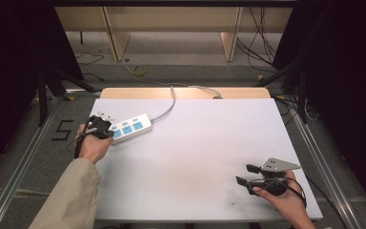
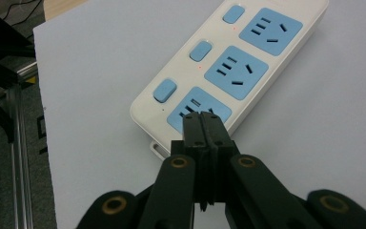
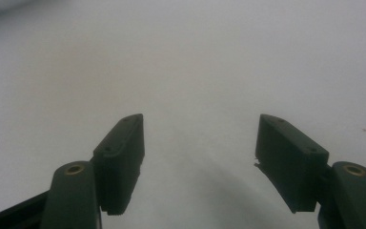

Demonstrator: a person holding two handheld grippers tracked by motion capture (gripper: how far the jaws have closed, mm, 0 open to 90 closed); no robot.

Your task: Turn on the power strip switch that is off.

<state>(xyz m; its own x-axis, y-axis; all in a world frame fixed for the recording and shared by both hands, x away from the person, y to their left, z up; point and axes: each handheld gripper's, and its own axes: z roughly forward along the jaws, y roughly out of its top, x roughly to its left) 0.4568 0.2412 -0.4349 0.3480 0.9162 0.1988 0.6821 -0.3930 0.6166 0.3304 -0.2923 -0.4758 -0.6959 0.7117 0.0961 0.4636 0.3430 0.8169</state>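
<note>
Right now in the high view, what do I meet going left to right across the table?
Left gripper → white power strip → its grey cable → bare table → right gripper, jaws apart.

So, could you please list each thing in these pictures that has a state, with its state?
White power strip with three blue sockets: lies flat on the table, all sockets empty, its grey cable runs off the far edge.
Three blue switches: whether on or off cannot be told.
Left gripper: shut, empty, tips over the nearest socket.
Right gripper: open, empty, over bare table.
</note>
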